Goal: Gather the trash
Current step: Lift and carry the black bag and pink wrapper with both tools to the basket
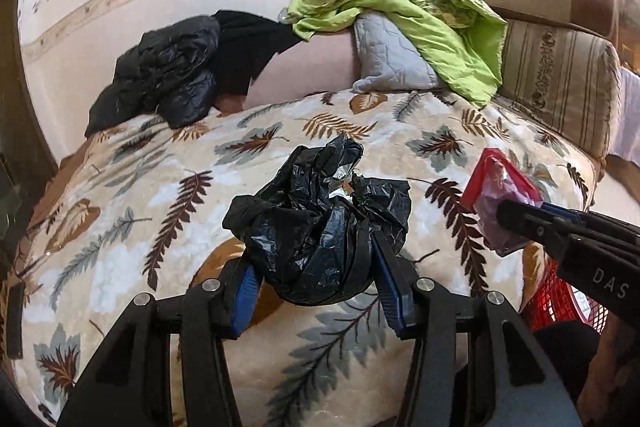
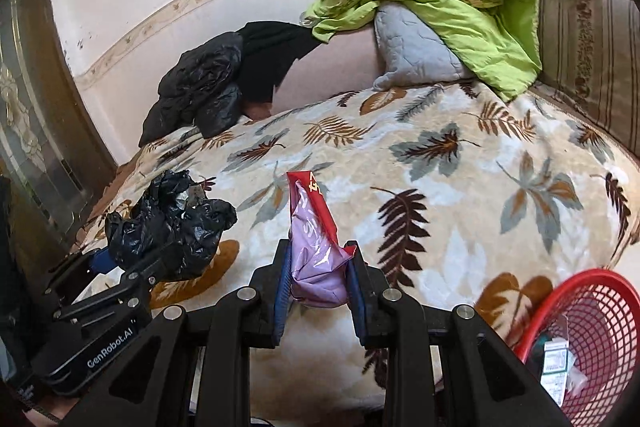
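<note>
Left wrist view: the left gripper (image 1: pixel 316 267) is clamped on a crumpled black plastic bag (image 1: pixel 320 223), held above the near middle of the leaf-patterned blanket (image 1: pixel 160 187). To do this step well, I judge the squeeze should stay firm on the thick bunched part, since thin film slips easily, and the bag should be carried right toward the red basket (image 1: pixel 560 303), which shows only as a sliver at the blanket's near right edge. The right gripper (image 1: pixel 504 219) enters from the right, closed on a red and purple wrapper (image 1: pixel 500 187). Something silvery shows through a tear in the bag; what it is cannot be told.

Right wrist view: the right gripper (image 2: pixel 318 279) pinches the wrapper (image 2: pixel 316 243) at its lower end, so the top stands free; I would lower it well over the basket (image 2: pixel 592 327) rim before letting go. The basket is cut off by the picture's edge, with some packaging inside, hard to read. The left gripper (image 2: pixel 160 259) and bag (image 2: pixel 172 223) sit at the left, fingers mostly hidden by the plastic.
</note>
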Motion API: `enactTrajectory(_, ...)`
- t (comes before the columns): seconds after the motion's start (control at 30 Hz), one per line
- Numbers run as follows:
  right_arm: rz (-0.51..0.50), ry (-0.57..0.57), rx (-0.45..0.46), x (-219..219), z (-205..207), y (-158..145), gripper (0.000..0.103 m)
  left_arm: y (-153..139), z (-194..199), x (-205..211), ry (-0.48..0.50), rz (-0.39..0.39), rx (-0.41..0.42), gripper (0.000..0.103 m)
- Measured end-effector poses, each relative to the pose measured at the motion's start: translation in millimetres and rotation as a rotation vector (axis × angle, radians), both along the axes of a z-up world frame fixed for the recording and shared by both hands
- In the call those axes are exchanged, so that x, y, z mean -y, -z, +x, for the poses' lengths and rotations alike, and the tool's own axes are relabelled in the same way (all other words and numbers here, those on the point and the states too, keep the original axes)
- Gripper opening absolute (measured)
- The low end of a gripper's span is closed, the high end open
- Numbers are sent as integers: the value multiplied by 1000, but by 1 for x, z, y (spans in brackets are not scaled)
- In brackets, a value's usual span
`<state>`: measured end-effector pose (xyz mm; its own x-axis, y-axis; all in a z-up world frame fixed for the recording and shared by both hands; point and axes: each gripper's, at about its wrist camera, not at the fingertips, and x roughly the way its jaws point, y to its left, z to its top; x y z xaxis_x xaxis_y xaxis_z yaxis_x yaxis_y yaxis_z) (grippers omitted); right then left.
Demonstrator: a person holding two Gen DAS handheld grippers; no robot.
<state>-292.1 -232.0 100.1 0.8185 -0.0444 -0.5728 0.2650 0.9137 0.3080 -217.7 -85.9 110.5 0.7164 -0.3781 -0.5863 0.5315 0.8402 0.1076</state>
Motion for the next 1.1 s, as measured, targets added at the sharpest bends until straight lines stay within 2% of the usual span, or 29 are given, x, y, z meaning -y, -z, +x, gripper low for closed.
enactTrajectory(0.27, 20, 8, 1, 2, -7, 0, 28, -5, -11, 11, 24, 27, 41, 50)
enactTrajectory(1.1, 45, 42, -11, 8, -21, -3, 28, -5, -14, 20, 44, 30, 38, 51)
